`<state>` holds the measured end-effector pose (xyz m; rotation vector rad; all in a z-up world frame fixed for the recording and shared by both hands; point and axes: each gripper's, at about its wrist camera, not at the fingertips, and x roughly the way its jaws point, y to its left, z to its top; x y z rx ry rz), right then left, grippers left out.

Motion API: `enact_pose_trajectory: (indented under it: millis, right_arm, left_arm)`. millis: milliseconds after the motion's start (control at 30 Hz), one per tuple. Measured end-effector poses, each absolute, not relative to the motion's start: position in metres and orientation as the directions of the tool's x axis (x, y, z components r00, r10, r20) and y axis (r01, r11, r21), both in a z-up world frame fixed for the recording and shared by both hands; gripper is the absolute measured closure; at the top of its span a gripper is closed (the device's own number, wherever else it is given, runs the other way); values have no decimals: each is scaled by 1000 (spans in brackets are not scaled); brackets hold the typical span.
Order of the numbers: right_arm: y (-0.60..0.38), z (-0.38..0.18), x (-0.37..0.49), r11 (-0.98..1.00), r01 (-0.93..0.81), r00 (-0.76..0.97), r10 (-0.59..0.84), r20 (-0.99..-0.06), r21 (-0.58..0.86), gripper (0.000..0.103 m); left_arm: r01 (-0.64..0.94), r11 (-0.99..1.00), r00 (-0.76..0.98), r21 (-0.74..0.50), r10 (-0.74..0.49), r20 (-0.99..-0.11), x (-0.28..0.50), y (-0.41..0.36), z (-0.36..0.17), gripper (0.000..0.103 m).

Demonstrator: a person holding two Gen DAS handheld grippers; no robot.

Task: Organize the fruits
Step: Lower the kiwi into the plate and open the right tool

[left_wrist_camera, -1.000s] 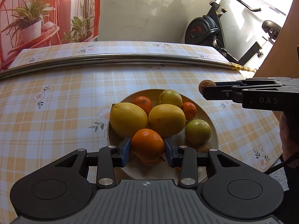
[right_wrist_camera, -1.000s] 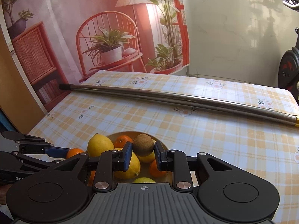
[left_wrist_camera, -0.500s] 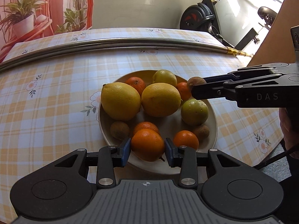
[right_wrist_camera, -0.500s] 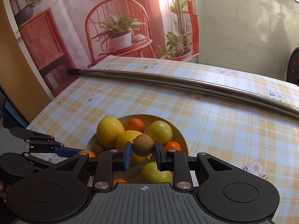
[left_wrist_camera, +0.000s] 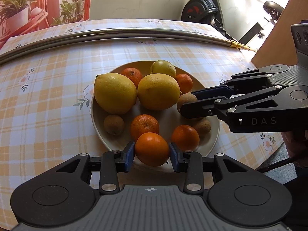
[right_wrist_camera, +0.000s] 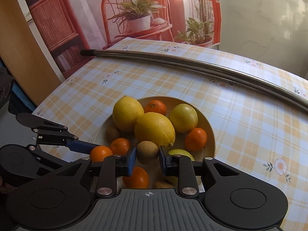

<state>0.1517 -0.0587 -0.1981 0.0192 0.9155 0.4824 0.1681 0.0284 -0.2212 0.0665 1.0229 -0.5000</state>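
A cream plate (left_wrist_camera: 212,134) on the checked tablecloth holds two big lemons (left_wrist_camera: 115,93), a smaller lemon, several tangerines and brown kiwis. My left gripper (left_wrist_camera: 152,155) is shut on a tangerine (left_wrist_camera: 152,149) and holds it over the plate's near rim. My right gripper (right_wrist_camera: 147,159) is shut on a brown kiwi (right_wrist_camera: 147,152) and holds it above the plate's fruit; in the left wrist view it reaches in from the right (left_wrist_camera: 187,104). The plate also shows in the right wrist view (right_wrist_camera: 210,134), with the left gripper (right_wrist_camera: 90,148) at its left side.
A long steel rod (left_wrist_camera: 115,36) lies across the table behind the plate. An exercise bike (left_wrist_camera: 204,9) stands past the far right corner. A wooden panel (right_wrist_camera: 19,57) stands at the table's left side. The table's edge is close on the right (left_wrist_camera: 269,154).
Both grippers have risen and pulled back, so more of the plate shows. The right gripper moved with its kiwi from beyond the plate's edge to over the plate's right side.
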Motion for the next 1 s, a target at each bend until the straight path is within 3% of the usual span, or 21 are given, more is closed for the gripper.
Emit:
enact_pose_trajectory:
  millis: [467,1000]
  right_arm:
    - [-50,-204,155,858,-458,438,445,-781,232,79]
    - [-58,-193,151,887,-425,503,398,-767,181,76]
  left_arm:
    - [394,898,448,-193,-371,-813,170,36,-216,63]
    - [327,922,541,-205,-361,-760,175,49,-192,62]
